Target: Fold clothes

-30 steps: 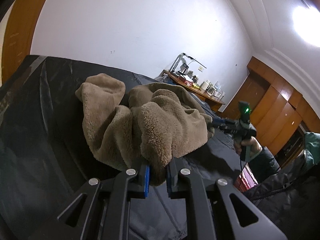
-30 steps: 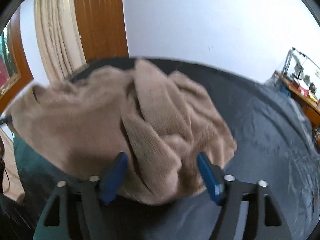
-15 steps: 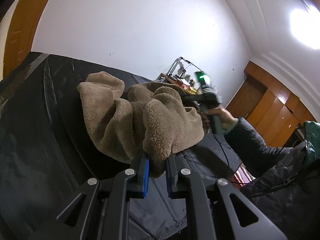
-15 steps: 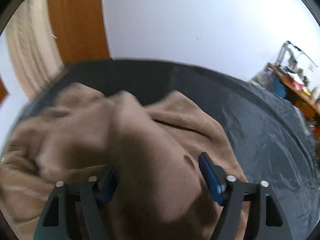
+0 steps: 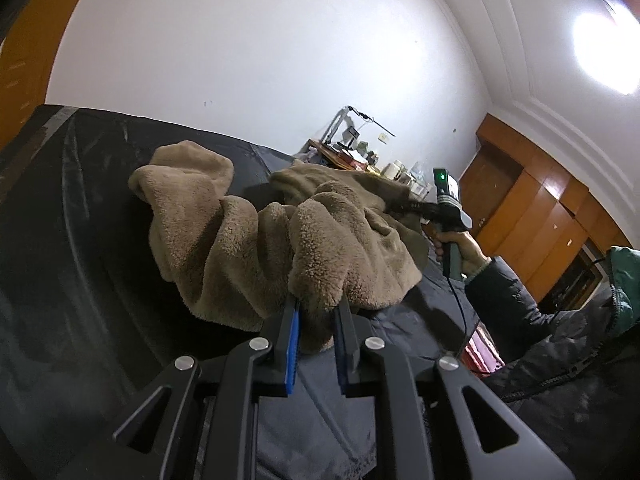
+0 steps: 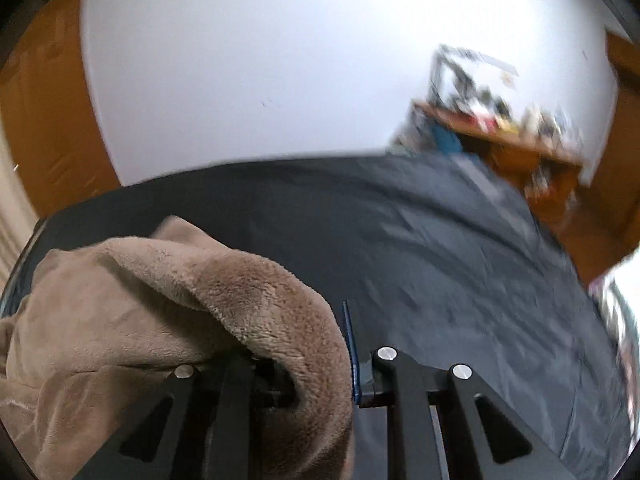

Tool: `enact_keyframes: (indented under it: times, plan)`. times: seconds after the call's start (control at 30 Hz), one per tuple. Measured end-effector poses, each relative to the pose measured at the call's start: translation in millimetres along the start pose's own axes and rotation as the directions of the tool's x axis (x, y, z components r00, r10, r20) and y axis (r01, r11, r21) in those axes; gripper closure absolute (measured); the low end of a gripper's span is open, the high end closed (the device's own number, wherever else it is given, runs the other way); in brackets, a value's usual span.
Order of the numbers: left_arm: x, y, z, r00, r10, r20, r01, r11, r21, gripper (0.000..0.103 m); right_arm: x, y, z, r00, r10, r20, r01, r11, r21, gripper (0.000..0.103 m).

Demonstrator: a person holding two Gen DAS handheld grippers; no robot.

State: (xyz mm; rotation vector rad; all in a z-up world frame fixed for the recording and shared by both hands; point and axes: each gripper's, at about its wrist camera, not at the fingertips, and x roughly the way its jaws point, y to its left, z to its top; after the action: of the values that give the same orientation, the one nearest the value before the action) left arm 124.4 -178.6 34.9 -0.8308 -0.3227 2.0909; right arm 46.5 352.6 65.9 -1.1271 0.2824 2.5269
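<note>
A brown fleece garment (image 5: 240, 248) lies bunched on the dark bed cover (image 5: 60, 240). My left gripper (image 5: 316, 308) pinches its near edge between the blue pads, and its jaws are easing open slightly. In the left wrist view a hand (image 5: 460, 248) holds my right gripper (image 5: 406, 207) against the garment's far right edge. In the right wrist view the right gripper (image 6: 324, 344) is closing on a thick fold of the fleece (image 6: 160, 300). That fold drapes over and hides its left finger. The blue pad of the right finger (image 6: 349, 344) presses against it.
A cluttered wooden desk (image 5: 352, 156) stands past the bed's far corner against the white wall. Wooden wardrobes (image 5: 540, 208) line the right side. The person's dark sleeve (image 5: 520, 312) reaches in from the right. The bed cover (image 6: 440, 260) stretches right of the garment.
The right gripper went from open over the garment to closed on a fold, then swung right, drawing it along. The left gripper kept its hold in about the same place.
</note>
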Motion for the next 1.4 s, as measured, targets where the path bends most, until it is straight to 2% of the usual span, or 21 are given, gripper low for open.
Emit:
enact_keyframes:
  times: [0.03,0.17,0.27,0.33,0.37,0.4,0.47,0.53,0.63,0.7,0.8,0.87,0.97,1.0,1.03,1.07,1.17,1.27,1.33,1.4]
  plan:
    - [3,0,1,1.000,0.005,-0.007,-0.005,1.000,0.004,0.085,4,-5,-5,0.999,0.040,-0.022,-0.040,0.999,0.019,0.082]
    - [13,-1,3,0.999,0.029,-0.037,-0.028,0.999,0.014,0.083,-1,-10,-25,0.990,0.141,-0.014,-0.140,0.990,0.030,0.079]
    - [17,0,5,0.998,0.047,-0.050,-0.046,0.999,0.008,0.083,-24,0,-32,0.981,0.181,0.064,-0.179,0.983,-0.033,0.075]
    - [19,2,6,0.997,0.055,-0.052,-0.056,0.998,-0.005,0.082,-45,7,-34,0.966,0.230,0.114,-0.222,0.972,-0.084,0.064]
    - [19,3,6,0.997,0.059,-0.053,-0.060,0.998,-0.012,0.081,-55,9,-36,0.955,0.263,0.140,-0.248,0.962,-0.112,0.039]
    - [20,4,5,0.997,0.062,-0.053,-0.063,0.998,-0.018,0.080,-65,14,-38,0.942,0.289,0.173,-0.266,0.953,-0.142,0.018]
    - [22,4,3,0.996,0.068,-0.057,-0.070,0.997,-0.028,0.078,-84,25,-42,0.917,0.315,0.244,-0.269,0.941,-0.205,0.016]
    - [26,4,2,0.995,0.073,-0.065,-0.075,0.997,-0.033,0.076,-99,36,-45,0.893,0.354,0.279,-0.286,0.923,-0.256,0.016]
    - [30,5,1,0.994,0.079,-0.078,-0.081,0.996,-0.034,0.075,-104,57,-48,0.844,0.491,0.213,-0.412,0.850,-0.327,0.016]
    - [32,4,0,0.993,0.081,-0.084,-0.084,0.996,-0.031,0.073,-96,72,-49,0.827,0.546,0.135,-0.476,0.807,-0.349,0.016]
    - [32,3,-1,0.993,0.082,-0.084,-0.085,0.996,-0.031,0.071,-65,99,-51,0.816,0.578,-0.027,-0.542,0.748,-0.383,0.016]
    - [31,4,-2,0.993,0.082,-0.084,-0.085,0.996,-0.033,0.069,-35,113,-49,0.840,0.532,-0.105,-0.527,0.756,-0.387,0.016]
    - [30,7,-3,0.993,0.085,-0.085,-0.088,0.995,-0.037,0.068,0,109,-32,0.855,0.497,-0.146,-0.515,0.788,-0.337,0.016]
    - [29,8,-3,0.993,0.086,-0.086,-0.090,0.995,-0.038,0.067,12,105,-25,0.835,0.519,-0.181,-0.550,0.780,-0.299,0.016]
    - [29,9,-3,0.993,0.086,-0.086,-0.090,0.995,-0.041,0.064,23,101,-19,0.804,0.552,-0.223,-0.594,0.764,-0.251,0.016]
    - [29,10,-3,0.993,0.085,-0.086,-0.089,0.995,-0.045,0.063,35,96,-13,0.756,0.596,-0.269,-0.649,0.737,-0.190,0.016]
    - [31,13,-3,0.993,0.084,-0.086,-0.089,0.994,-0.057,0.062,46,92,-11,0.662,0.668,-0.340,-0.737,0.662,-0.136,0.016]
    - [32,16,-3,0.992,0.087,-0.088,-0.093,0.994,-0.064,0.061,20,95,-23,0.531,0.758,-0.379,-0.845,0.508,-0.168,0.016]
    - [31,17,-2,0.991,0.095,-0.090,-0.101,0.993,-0.063,0.061,-2,99,-36,0.482,0.780,-0.398,-0.876,0.437,-0.203,0.016]
    - [30,18,-1,0.991,0.104,-0.089,-0.110,0.992,-0.063,0.060,-24,103,-51,0.457,0.785,-0.418,-0.889,0.391,-0.238,0.016]
